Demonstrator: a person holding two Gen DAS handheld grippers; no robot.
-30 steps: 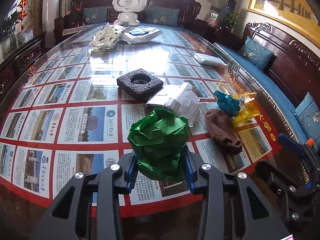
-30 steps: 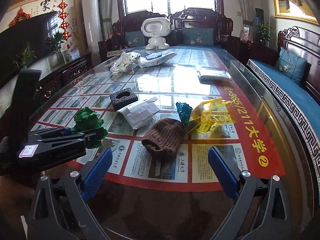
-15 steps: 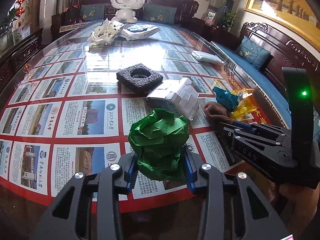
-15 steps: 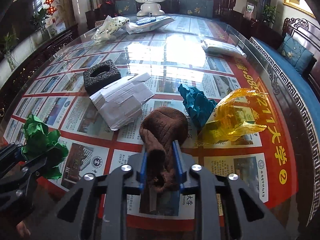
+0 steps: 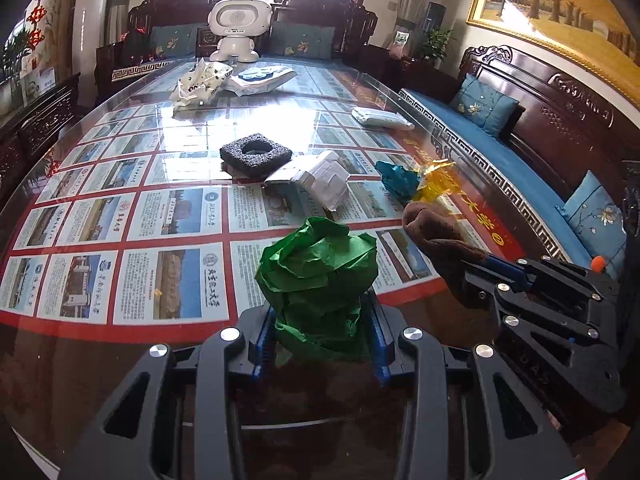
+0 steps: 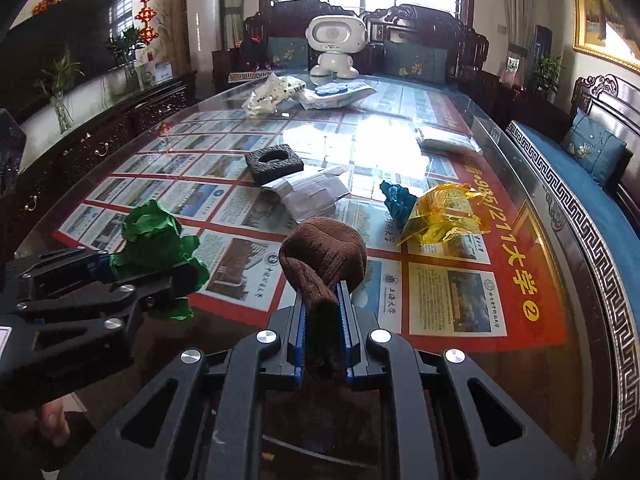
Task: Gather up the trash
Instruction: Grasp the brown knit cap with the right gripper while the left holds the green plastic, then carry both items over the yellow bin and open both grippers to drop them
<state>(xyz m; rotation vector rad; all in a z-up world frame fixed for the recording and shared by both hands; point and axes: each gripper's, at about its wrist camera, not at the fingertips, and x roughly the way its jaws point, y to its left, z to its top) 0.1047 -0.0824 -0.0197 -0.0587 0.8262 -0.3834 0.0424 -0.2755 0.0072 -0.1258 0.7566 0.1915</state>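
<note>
**Both grippers loaded above the near counter edge**

The left gripper point(image 5: 320, 344) is clamped on a crumpled green paper ball point(image 5: 318, 280); the ball's lower part sits between the blue pads and hides their inner faces. The right gripper point(image 6: 322, 320) is closed tight on a brown knitted sock point(image 6: 324, 260). The sock's rounded end bulges above the pads, and its tail runs down between them into shadow, where its end is hard to make out. In the left wrist view only one side of the right gripper shows, cut off at the frame edge.

Items lying on the glass-topped counter point(image 6: 532, 356):
- yellow cellophane wrapper point(image 6: 440, 216), touching a crumpled teal paper point(image 6: 396, 200)
- folded white papers point(image 6: 312, 192), just beside a black foam block point(image 6: 274, 162) with a hollow centre
- a flat white packet point(image 6: 448, 142) near the right edge
- a white printed bag point(image 6: 272, 94) and a white-and-blue pack point(image 6: 338, 94) at the far end; their print is too small to read

A white robot figure point(image 6: 336, 46) stands beyond them. Part of a hand point(image 6: 54, 416) is visible under the left gripper body, mostly hidden
</note>
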